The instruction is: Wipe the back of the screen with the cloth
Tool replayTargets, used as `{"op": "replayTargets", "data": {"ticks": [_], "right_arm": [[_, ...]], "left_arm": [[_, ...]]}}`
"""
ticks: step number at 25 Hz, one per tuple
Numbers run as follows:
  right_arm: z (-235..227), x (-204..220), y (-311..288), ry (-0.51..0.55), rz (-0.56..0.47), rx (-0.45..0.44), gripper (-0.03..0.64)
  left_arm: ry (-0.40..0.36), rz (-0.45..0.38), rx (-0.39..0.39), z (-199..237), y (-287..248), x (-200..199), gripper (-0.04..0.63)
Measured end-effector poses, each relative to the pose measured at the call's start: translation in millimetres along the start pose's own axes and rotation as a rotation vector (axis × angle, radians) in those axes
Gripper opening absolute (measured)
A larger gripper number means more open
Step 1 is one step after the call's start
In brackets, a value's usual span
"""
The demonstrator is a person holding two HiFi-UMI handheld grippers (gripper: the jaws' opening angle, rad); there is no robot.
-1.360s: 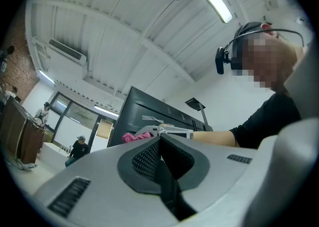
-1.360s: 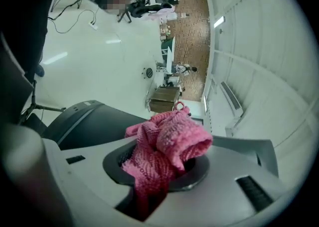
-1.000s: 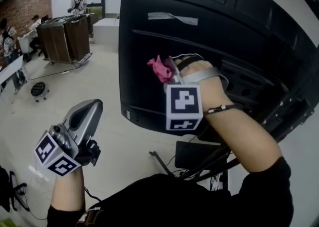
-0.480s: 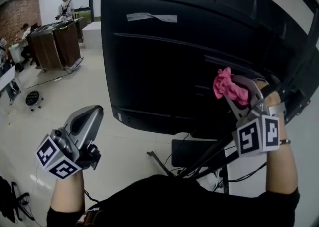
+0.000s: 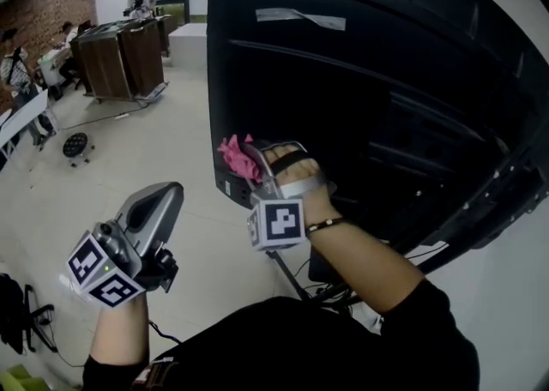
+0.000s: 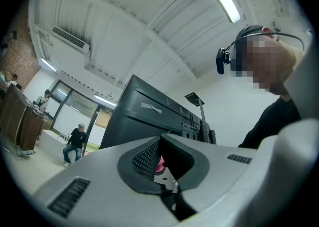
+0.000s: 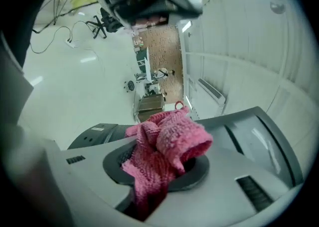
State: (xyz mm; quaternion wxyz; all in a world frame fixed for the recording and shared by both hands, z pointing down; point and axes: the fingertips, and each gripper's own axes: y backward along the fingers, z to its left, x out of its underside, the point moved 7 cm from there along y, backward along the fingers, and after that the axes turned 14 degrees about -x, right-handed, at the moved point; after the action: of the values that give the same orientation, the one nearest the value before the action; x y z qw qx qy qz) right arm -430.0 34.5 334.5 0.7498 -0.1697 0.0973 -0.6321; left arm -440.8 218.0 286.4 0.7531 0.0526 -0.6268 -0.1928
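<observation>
Screen back: no brand, number or sign is made out on the black panel.
Tape strip: no writing is seen.
Corner sticker: its print cannot be read.
Left marker cube: only black-and-white squares are shown.
Right marker cube: likewise, no letters.

showing a pale glossy floor, bearing a thin black stand leg under the screen, a round black stool and, well apart, brown wooden cabinets.
</observation>
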Motion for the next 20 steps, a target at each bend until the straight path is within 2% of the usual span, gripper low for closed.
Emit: {"op": "replayTargets", "data": {"ticks": [3,6,9,12,16,20], "right_arm": [[-14.3,-9.3,-53.7,-0.033,0.027,0.015,0.117],[-16.9,6.3,-56.3,-0.077,0.039,0.012,0.118],[-7.4,35.4,-36.5,-0.094,0.052,0.044,0.12],[6.3,79.0,-3.3,-0.106,0.118,0.065,0.12],[27.9,135.5,44.7,-0.183,0.19,0.074,0.12],[40.5,164.0,72.1,-0.251,0.24,0.094,0.12]], "left_arm": [[-0.001,0.011,-0.056,6.4,17.4,3.2,-0.003],[0.006,0.032,-0.065,10.2,15.6,9.0,-0.003],[0.016,0.045,-0.042,8.9,5.6,13.0,-0.003],[0.028,0.058,-0.004,5.2,-7.7,19.6,-0.003],[0.046,0.08,0.047,0.8,-26.5,30.5,-0.003],[0.06,0.09,0.07,-1.6,-36.3,37.0,-0.003]]}}
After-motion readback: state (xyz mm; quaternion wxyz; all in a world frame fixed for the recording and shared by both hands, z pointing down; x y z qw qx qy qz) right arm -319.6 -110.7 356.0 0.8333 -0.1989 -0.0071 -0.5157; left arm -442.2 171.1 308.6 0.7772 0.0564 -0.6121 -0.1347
